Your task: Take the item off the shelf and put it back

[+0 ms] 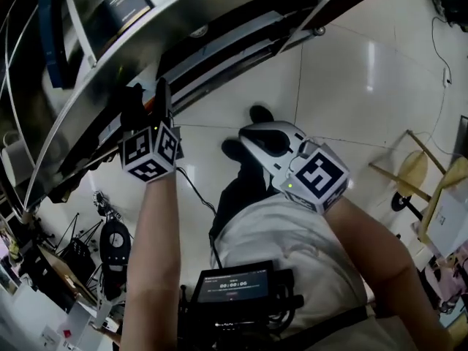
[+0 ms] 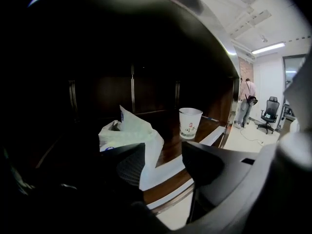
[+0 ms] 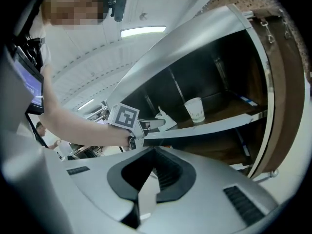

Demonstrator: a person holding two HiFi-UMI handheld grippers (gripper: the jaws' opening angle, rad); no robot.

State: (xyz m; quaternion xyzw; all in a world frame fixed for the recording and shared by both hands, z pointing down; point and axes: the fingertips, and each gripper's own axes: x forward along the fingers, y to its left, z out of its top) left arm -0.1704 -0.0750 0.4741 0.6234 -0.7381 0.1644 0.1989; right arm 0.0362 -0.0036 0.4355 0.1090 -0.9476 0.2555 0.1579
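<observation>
A crumpled white bag [image 2: 127, 134] lies on the dark wooden shelf [image 2: 171, 177], and a white paper cup [image 2: 189, 123] stands farther back to its right. My left gripper [image 2: 163, 152] is open at the shelf's front edge. The bag sits just beyond its left finger [image 2: 127, 164], and nothing is between the pads. In the head view the left gripper [image 1: 148, 97] points up at the shelf [image 1: 110, 72]. The right gripper [image 1: 246, 137] hangs lower, away from the shelf. Its jaws [image 3: 155, 152] look shut and empty. That view also shows the bag [image 3: 164, 119], the cup [image 3: 195, 110] and the left gripper [image 3: 146, 127].
A lower shelf board [image 3: 219, 145] lies beneath the first one. A person [image 2: 246, 101] stands near an office chair [image 2: 269, 113] far across the room. A small monitor [image 1: 234, 287] hangs at my chest. Tripods and gear [image 1: 110, 243] crowd the floor at left, and a wooden frame [image 1: 417, 185] stands at right.
</observation>
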